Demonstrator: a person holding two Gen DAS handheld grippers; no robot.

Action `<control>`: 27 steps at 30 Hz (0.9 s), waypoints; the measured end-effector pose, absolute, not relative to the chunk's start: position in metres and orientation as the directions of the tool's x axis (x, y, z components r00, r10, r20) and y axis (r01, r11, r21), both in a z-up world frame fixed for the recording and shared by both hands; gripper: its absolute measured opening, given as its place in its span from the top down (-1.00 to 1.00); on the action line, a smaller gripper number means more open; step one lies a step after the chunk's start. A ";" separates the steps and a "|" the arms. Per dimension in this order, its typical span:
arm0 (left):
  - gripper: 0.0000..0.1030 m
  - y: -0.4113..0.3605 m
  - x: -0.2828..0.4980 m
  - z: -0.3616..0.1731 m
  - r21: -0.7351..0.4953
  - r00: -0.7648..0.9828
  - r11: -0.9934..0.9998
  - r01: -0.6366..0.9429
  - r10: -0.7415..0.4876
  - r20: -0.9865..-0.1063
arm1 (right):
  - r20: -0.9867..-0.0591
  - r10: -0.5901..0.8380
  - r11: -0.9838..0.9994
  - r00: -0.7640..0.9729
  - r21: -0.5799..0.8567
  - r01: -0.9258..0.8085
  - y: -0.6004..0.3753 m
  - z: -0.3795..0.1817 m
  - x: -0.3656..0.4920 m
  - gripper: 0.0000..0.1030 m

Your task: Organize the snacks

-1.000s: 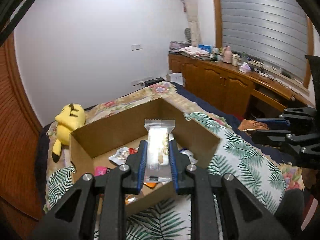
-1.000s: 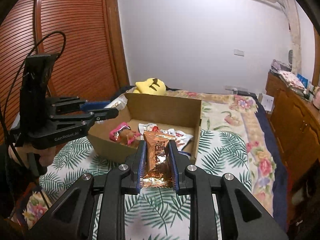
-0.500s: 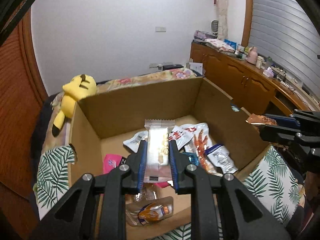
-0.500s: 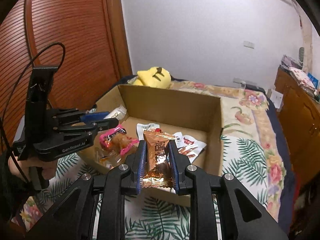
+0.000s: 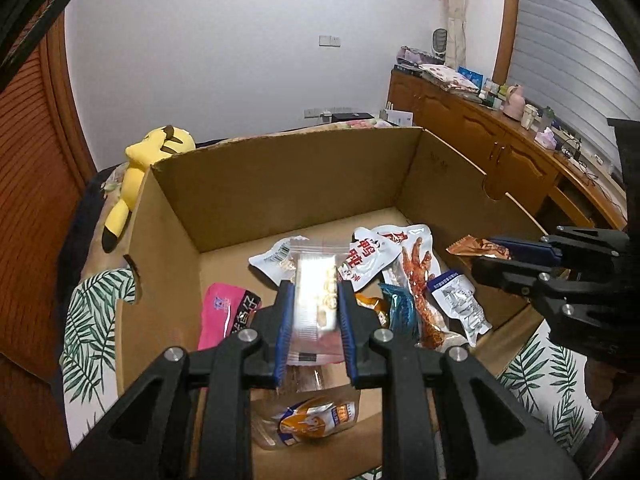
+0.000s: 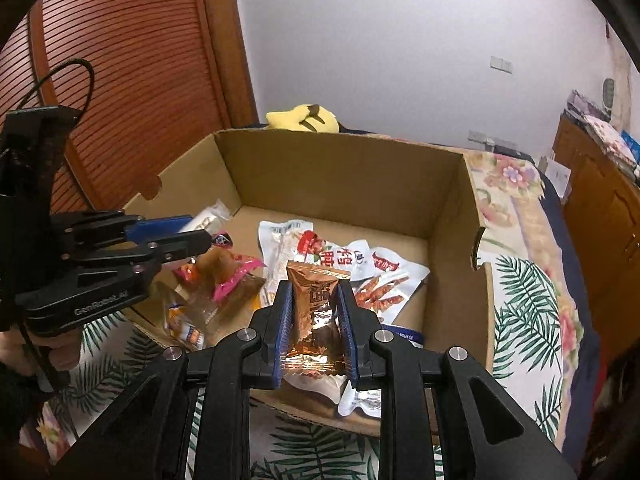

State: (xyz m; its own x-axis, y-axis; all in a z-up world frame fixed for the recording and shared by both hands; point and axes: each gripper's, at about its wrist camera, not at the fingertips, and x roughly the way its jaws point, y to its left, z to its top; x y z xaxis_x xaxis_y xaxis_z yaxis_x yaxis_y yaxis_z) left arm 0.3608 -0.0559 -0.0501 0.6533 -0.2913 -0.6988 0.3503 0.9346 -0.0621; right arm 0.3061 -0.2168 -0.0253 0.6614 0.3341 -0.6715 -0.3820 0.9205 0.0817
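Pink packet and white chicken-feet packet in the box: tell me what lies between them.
In the left wrist view, between the pink packet and the chicken-feet packet, the left gripper holds a clear wafer packet; beneath lie an orange packet and a blue one.

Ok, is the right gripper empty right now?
No, the right gripper is shut on a copper foil snack packet, held above the open cardboard box.

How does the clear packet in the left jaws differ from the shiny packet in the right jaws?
The clear plastic packet with the pale bar is flat and see-through; the copper foil packet is crinkled, puffy and opaque. The clear one is long and narrow, the foil one squatter. Both are clamped upright over the open cardboard box.
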 end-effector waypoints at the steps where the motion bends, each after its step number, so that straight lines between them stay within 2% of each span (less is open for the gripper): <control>1: 0.58 -0.056 0.361 -0.051 -0.059 0.655 0.936 0.347 -0.287 -0.699 | -0.675 0.331 0.922 0.659 0.082 -0.379 -0.216 -0.027 0.307 0.59; 2: 0.56 -0.055 0.360 -0.050 -0.057 0.657 0.938 0.342 -0.282 -0.699 | -0.678 0.330 0.923 0.657 0.084 -0.377 -0.217 -0.028 0.308 0.58; 3: 0.45 -0.055 0.360 -0.049 -0.057 0.658 0.939 0.338 -0.279 -0.699 | -0.680 0.329 0.923 0.655 0.087 -0.374 -0.217 -0.029 0.310 0.58; 4: 0.22 -0.055 0.360 -0.049 -0.057 0.660 0.941 0.334 -0.276 -0.698 | -0.680 0.331 0.924 0.654 0.092 -0.371 -0.217 -0.029 0.311 0.56; 6: 0.00 -0.052 0.357 -0.046 -0.064 0.668 0.943 0.328 -0.279 -0.690 | -0.682 0.334 0.924 0.650 0.102 -0.368 -0.218 -0.030 0.312 0.51; 9: 0.00 -0.050 0.353 -0.042 -0.062 0.671 0.944 0.324 -0.275 -0.688 | -0.681 0.338 0.924 0.650 0.111 -0.365 -0.220 -0.029 0.311 0.44; 12: -0.01 -0.048 0.345 -0.036 -0.046 0.679 0.948 0.316 -0.260 -0.686 | -0.677 0.330 0.930 0.658 0.113 -0.350 -0.223 -0.027 0.310 0.10; 27: -0.28 -0.035 0.268 0.013 0.002 0.765 0.960 0.281 -0.223 -0.604 | -0.578 0.332 0.940 0.746 0.135 -0.314 -0.253 0.018 0.220 0.09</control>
State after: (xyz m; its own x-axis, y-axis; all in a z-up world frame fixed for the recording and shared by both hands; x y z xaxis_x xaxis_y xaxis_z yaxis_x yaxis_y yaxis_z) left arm 0.2680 -0.0355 0.0129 0.7649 -0.2228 -0.6043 0.2808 0.9598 0.0015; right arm 0.2203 -0.2529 0.0175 0.7456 0.3319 -0.5778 -0.3141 0.9398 0.1346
